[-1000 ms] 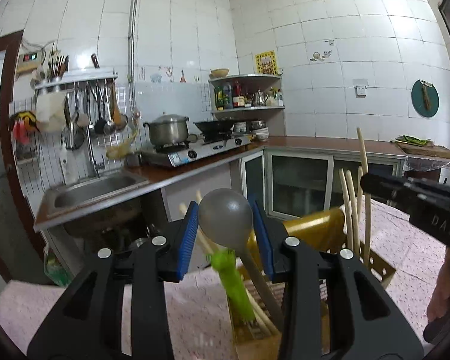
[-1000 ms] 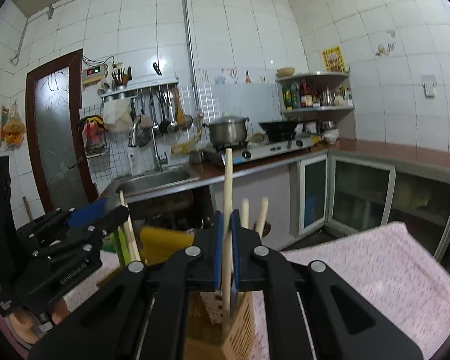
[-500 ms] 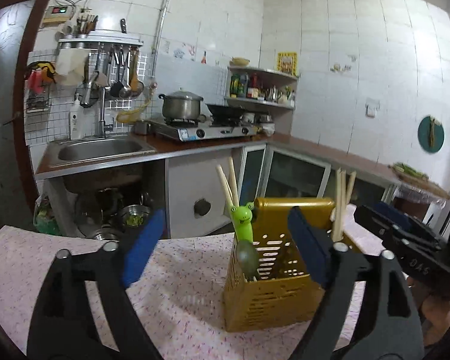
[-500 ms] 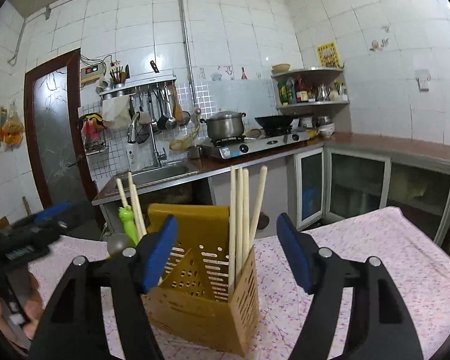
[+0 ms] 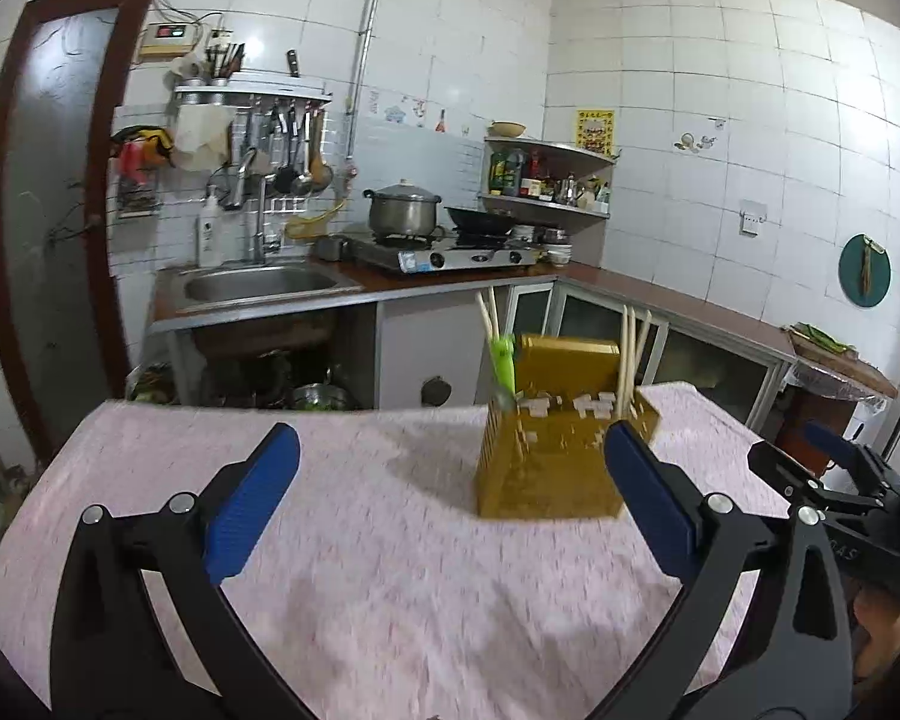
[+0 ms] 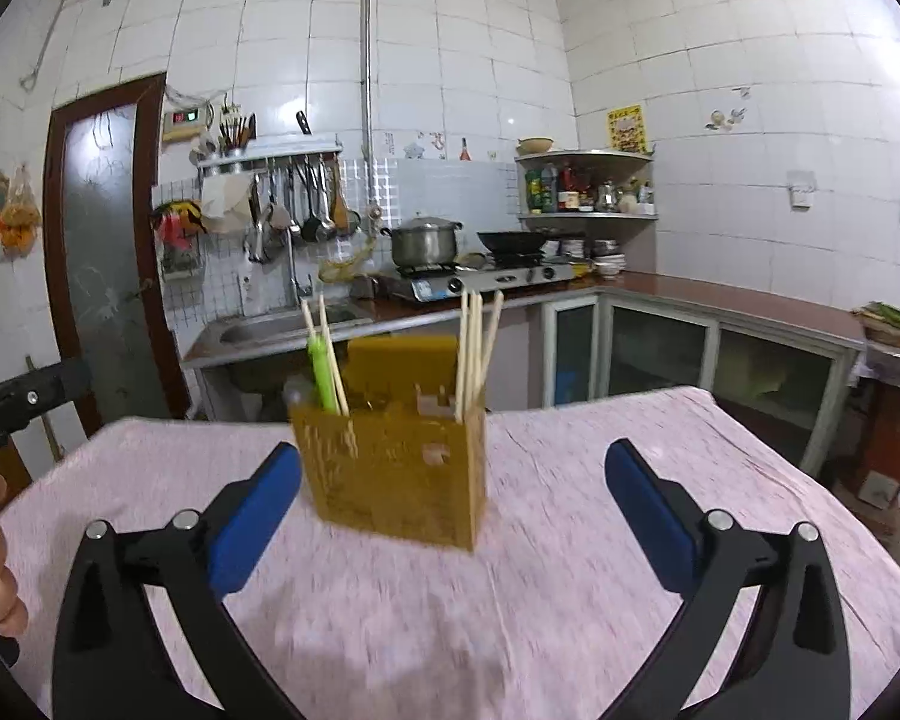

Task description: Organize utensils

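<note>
A yellow slotted utensil holder (image 5: 549,462) (image 6: 393,468) stands on the pink tablecloth (image 5: 360,510). In its left part are a green-handled spoon (image 5: 503,366) (image 6: 321,375) and two wooden chopsticks (image 6: 330,354); in its right part stand several wooden chopsticks (image 5: 630,354) (image 6: 477,348). My left gripper (image 5: 450,504) is open and empty, back from the holder. My right gripper (image 6: 453,510) is open and empty, also back from the holder. The right gripper also shows at the right edge of the left wrist view (image 5: 840,480).
Behind the table runs a kitchen counter with a sink (image 5: 258,285), a pot (image 5: 402,210) on a gas stove, and a corner shelf with bottles (image 5: 540,177). A dark door (image 5: 48,210) is at the left. A side table (image 5: 840,366) stands at the right.
Both grippers let go of their utensils, opened wide and pulled back from the holder. The spoon and the chopsticks now stand in the holder.
</note>
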A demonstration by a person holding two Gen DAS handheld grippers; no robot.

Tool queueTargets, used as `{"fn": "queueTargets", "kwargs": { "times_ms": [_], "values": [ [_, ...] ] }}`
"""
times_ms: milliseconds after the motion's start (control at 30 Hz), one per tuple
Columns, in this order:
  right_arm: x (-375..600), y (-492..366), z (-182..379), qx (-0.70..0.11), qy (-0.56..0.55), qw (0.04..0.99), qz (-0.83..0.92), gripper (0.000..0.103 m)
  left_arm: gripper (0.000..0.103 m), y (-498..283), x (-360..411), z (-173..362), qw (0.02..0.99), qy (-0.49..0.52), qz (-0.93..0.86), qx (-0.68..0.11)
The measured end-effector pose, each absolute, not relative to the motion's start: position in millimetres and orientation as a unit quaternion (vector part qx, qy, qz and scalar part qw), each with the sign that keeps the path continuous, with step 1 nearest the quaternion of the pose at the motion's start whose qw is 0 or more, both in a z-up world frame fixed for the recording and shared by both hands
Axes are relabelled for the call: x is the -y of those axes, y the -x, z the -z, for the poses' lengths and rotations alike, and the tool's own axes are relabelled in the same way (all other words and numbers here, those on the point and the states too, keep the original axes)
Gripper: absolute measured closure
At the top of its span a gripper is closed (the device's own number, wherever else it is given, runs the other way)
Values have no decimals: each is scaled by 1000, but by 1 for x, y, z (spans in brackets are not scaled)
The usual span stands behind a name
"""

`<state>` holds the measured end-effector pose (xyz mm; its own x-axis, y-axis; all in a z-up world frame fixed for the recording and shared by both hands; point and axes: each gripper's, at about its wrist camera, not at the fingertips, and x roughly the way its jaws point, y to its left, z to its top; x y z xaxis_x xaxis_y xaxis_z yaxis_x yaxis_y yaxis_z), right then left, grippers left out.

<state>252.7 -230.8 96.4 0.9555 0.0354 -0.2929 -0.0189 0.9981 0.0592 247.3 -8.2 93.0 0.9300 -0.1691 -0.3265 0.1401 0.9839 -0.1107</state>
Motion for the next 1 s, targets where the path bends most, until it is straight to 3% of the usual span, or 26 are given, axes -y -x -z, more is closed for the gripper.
{"fn": "queueTargets", "kwargs": {
  "times_ms": [267,433,733,1000],
  "values": [
    [224,-175,-78,-159,-32,987,-25,4,5,-169,27,-56,981,40,66,-178],
    [220,-149,-62,-138,-16,990,-16,4,5,-129,37,-33,990,22,28,-139],
    [221,-133,-46,-114,-9,993,-6,4,5,-128,20,-7,987,50,3,-151],
    [222,-125,-44,-102,-8,995,3,4,5,-124,36,-1,990,0,7,-138]
  ]
}}
